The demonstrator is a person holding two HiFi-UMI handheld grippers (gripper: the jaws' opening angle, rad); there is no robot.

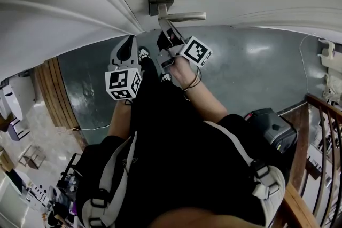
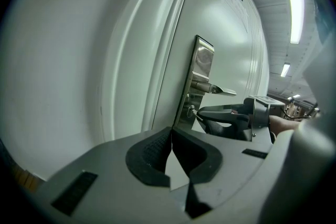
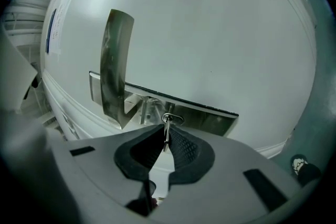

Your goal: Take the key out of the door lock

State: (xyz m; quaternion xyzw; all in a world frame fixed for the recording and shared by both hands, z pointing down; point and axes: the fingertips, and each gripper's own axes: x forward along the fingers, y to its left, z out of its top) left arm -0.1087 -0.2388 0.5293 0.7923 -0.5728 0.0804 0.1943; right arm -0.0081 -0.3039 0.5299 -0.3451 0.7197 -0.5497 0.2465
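"Right gripper view: what have you got?"

"My right gripper [image 3: 166, 136] has its jaws nearly together, pads pinching the key [image 3: 168, 123] by its head. Nothing else is in there."

"And where's the key?"

"It's seated in the lock plate [image 3: 202, 115], just below the handle [image 3: 116, 65], with the white door [image 3: 220, 34] behind. It isn't out yet."

"Left side?"

"My left gripper [image 2: 172, 141] hangs back from the handle with its jaws together on nothing, just watching."

"So how far along?"

"I'd say the grip is made and the pull is left. I reckon a straight draw away from the handle will do it. I can't tell whether the key is turned to its release position."
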